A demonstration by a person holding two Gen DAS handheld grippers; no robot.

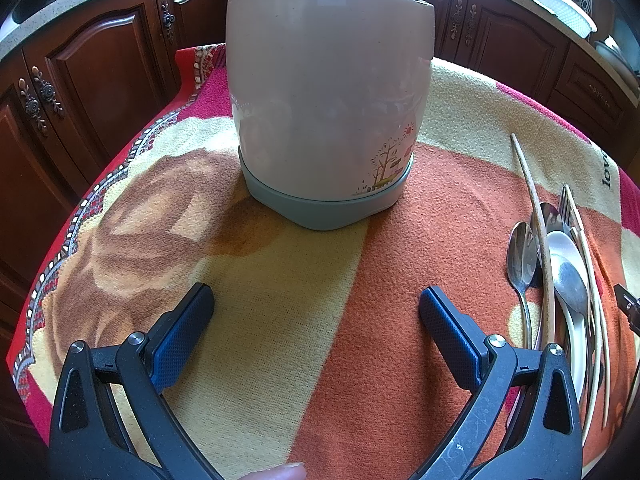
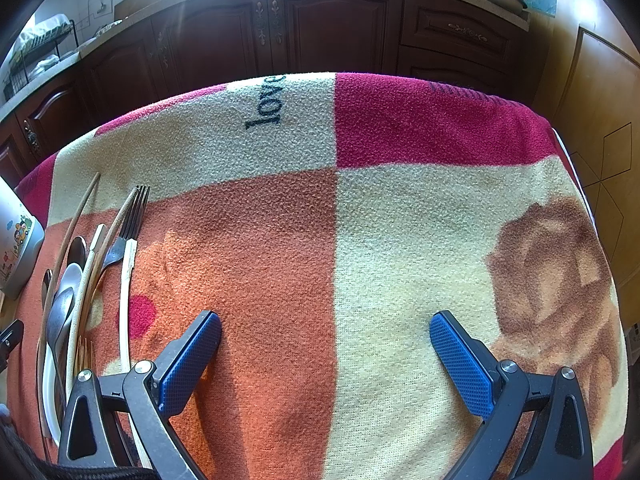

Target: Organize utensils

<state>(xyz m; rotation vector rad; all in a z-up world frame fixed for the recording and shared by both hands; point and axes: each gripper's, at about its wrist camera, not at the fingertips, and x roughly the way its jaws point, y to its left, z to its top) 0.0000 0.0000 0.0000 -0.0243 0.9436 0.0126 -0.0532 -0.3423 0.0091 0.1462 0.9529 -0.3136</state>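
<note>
A tall pale container with a grey base and metal rim stands upright on the patterned cloth, straight ahead of my left gripper, which is open and empty. A pile of utensils lies at the right edge of the left wrist view: metal spoons, a white spoon, wooden chopsticks and a fork. In the right wrist view the same pile lies at the left, with the fork and chopsticks beside my open, empty right gripper. The container's edge shows far left.
The cloth covers a small table with its far edge close ahead. Dark wooden cabinets and a counter with bowls and a dish rack stand behind. The left gripper's tip shows at the left edge of the right wrist view.
</note>
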